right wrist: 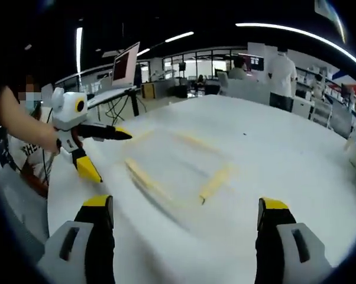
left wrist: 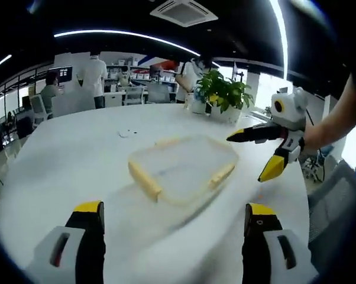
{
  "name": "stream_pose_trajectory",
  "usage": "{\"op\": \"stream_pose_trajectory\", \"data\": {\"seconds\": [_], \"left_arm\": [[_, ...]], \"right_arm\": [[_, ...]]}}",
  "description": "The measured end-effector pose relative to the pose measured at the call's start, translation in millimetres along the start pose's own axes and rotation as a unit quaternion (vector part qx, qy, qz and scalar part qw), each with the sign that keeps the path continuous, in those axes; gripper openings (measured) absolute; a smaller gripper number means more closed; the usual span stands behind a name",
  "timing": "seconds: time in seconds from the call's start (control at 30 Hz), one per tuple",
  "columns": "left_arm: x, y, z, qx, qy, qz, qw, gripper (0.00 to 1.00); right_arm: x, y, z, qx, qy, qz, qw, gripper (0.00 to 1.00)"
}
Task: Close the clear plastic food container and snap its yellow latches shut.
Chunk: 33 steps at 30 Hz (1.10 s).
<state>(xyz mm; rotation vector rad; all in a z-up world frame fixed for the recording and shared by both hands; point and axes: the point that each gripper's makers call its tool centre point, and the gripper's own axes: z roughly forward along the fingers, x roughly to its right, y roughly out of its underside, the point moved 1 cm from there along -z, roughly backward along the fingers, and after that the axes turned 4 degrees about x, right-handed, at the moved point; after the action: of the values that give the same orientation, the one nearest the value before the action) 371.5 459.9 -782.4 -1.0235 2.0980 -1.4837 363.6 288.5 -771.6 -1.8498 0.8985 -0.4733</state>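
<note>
The clear plastic container point(left wrist: 184, 168) lies flat on the white table point(left wrist: 60, 154), with its lid resting on top. Yellow latches point(left wrist: 145, 180) show along its sides, one near me and another point(left wrist: 221, 176) on the right. My left gripper point(left wrist: 174, 208) is open, short of the container and touching nothing. The right gripper point(left wrist: 252, 157) comes in from the right, open, just beside the container's right edge. In the right gripper view the container point(right wrist: 178, 168) is blurred, my right gripper point(right wrist: 185, 203) is open in front of it, and the left gripper point(right wrist: 110, 157) is open at its left.
A potted plant point(left wrist: 225, 94) stands at the table's far edge. A person's arm point(left wrist: 337, 118) holds the right gripper. People, desks and chairs fill the room behind. A monitor point(right wrist: 125, 65) stands on a desk beyond the table.
</note>
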Motion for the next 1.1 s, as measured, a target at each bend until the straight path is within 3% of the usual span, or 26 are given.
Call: {"op": "stream_pose_trajectory", "data": {"seconds": [0.53,0.83,1.1], "left_arm": [[-12.2,6.2,-23.3,0.003,-0.024,-0.023,0.9994,0.94],[-16.5,5.4,-41.9,0.007,-0.038,-0.03,0.9988,0.93],[-17.9,5.8,-57.4,0.012,-0.055,-0.047,0.9973,0.92]], "right_arm": [[20.6,1.0,-35.4,0.018,0.043,0.06,0.9971,1.0],[16.4,3.9,-48.4,0.019,0.04,0.059,0.9973,0.99],[6.6,2.2,-62.3,0.033,0.042,0.086,0.9948,0.98]]}}
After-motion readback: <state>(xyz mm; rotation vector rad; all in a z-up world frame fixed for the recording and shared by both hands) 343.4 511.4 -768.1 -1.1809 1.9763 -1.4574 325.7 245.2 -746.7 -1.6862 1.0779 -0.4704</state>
